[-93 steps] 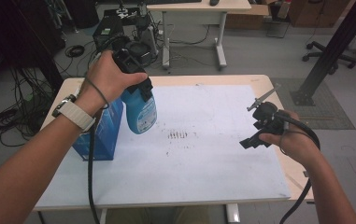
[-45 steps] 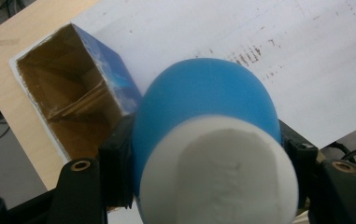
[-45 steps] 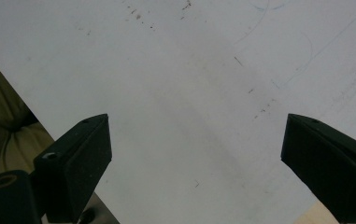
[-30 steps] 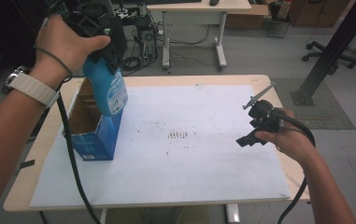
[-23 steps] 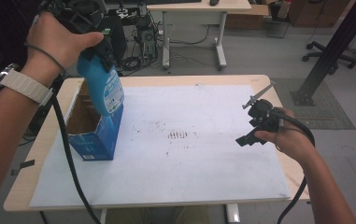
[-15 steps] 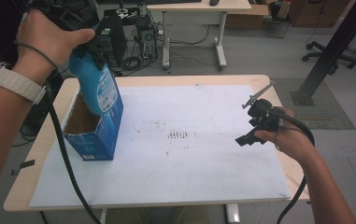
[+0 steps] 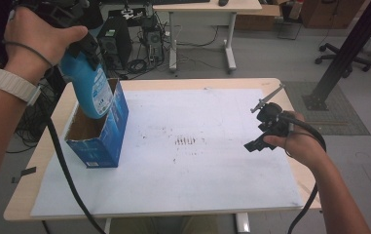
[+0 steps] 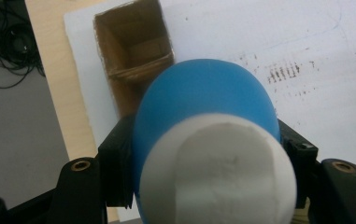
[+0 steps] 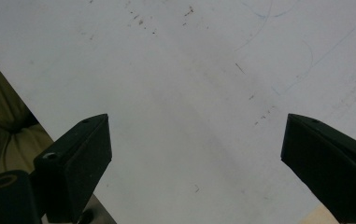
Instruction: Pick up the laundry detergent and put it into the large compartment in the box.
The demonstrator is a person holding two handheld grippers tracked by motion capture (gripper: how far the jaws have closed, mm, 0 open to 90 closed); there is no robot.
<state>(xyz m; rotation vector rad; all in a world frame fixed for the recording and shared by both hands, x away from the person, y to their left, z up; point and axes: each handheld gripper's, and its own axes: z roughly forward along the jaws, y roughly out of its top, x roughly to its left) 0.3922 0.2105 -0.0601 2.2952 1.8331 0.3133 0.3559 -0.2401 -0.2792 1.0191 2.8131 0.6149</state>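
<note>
Left hand-held gripper (image 8: 203, 186) clamping blue bottle (image 7: 89, 87), above box (image 7: 98, 136)

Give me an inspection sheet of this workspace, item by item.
Surface: wooden table under a white sheet with dark smudges.
Job's things: blue bottle, white cap, held above an open blue box standing at the sheet's left edge; the box interior looks empty.
Clutter: nothing seen.
Grippers: left gripper shut on the bottle; right gripper open, above bare sheet.
Cables: one trails from each gripper off the table's near edge.
Surroundings: second table, computer tower, floor cables, black post, office chair.
</note>
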